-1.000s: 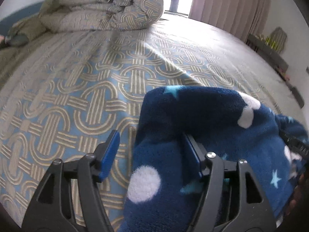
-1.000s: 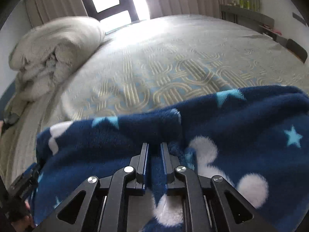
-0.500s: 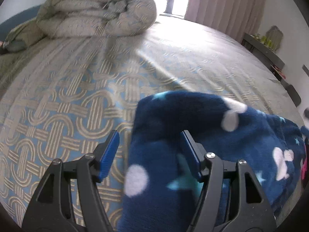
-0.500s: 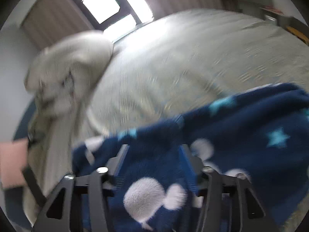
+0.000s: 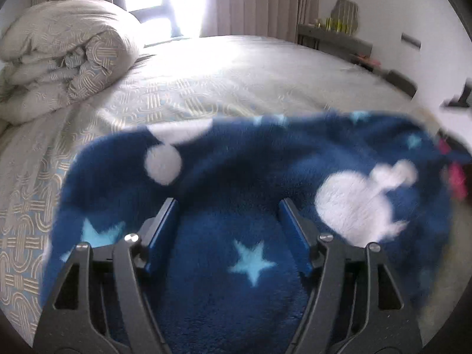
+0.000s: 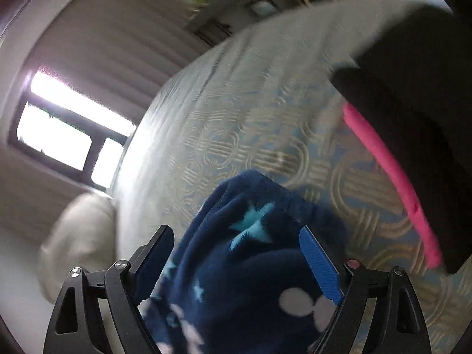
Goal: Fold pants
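Note:
The pants [image 5: 236,183] are dark blue fleece with white dots and light blue stars, bunched on the patterned bedspread [image 5: 183,94]. My left gripper [image 5: 228,206] is open, its blue pads standing wide apart over the fleece. In the right wrist view, my right gripper [image 6: 236,236] is open too, with a hump of the pants [image 6: 250,253] rising between its fingers. That view is tilted and blurred.
A rolled beige duvet [image 5: 62,59] lies at the bed's far left by the window. A shelf [image 5: 333,38] stands along the right wall. A black and pink object [image 6: 413,135] fills the right of the right wrist view, close over the bedspread.
My right gripper has opened and let go of the fleece, then tilted sharply. My left gripper has stayed open and swung right over the pants, which now lie spread wider.

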The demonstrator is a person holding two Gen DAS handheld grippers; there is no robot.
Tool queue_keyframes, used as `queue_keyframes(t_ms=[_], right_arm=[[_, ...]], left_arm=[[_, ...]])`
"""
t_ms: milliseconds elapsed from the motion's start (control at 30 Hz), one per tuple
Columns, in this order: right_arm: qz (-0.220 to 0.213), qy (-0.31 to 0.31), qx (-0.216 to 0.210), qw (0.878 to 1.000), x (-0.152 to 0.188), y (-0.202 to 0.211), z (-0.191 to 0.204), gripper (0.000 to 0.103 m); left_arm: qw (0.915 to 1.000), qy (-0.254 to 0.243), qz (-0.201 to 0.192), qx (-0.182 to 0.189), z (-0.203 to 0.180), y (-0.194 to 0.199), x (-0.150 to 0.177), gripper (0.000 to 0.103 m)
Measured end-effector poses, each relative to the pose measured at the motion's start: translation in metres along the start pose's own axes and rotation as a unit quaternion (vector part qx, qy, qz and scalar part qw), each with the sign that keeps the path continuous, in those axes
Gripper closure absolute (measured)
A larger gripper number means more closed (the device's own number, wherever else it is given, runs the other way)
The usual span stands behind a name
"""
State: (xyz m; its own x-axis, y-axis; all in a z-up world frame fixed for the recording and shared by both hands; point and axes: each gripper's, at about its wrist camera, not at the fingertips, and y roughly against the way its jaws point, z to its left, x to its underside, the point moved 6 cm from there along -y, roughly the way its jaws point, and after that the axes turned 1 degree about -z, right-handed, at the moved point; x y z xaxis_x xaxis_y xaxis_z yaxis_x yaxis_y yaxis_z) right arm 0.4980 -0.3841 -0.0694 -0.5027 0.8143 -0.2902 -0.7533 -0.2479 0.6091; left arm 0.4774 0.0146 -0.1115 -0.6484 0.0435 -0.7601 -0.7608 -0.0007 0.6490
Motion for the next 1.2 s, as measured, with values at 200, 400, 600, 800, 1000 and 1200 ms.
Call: queue_keyframes(t_ms=[200, 400, 600, 800, 1000, 1200], right_arm=[[-0.038, 0.051, 0.098, 0.993, 0.012, 0.03, -0.022, 0.014], [0.035, -0.005, 0.033, 0.999, 0.033, -0.005, -0.048, 0.015], [0.039, 0.027, 0.049, 0.998, 0.018, -0.02, -0.04, 0.075], [-0.032, 0.1, 0.039, 0.994, 0.02, 0.014, 0.011, 0.079], [-0.075, 0.227, 0.014, 0.971, 0.06, 0.042, 0.104, 0.079], [-0.068, 0.351, -0.042, 0.933, 0.146, 0.047, 0.201, 0.079]], left_arm=[[0.9998, 0.011, -0.006, 0.018, 0.004, 0.004, -0.003, 0.032], [0.9997, 0.01, -0.007, 0.022, 0.004, 0.003, -0.001, 0.032], [0.9996, 0.011, -0.007, 0.025, 0.004, 0.004, -0.001, 0.031], [0.9982, 0.03, -0.004, 0.052, 0.009, 0.012, -0.005, 0.032], [0.9914, 0.102, -0.019, 0.08, 0.039, 0.035, -0.02, 0.032], [0.9884, 0.136, -0.052, 0.043, 0.093, 0.068, -0.036, 0.032]])
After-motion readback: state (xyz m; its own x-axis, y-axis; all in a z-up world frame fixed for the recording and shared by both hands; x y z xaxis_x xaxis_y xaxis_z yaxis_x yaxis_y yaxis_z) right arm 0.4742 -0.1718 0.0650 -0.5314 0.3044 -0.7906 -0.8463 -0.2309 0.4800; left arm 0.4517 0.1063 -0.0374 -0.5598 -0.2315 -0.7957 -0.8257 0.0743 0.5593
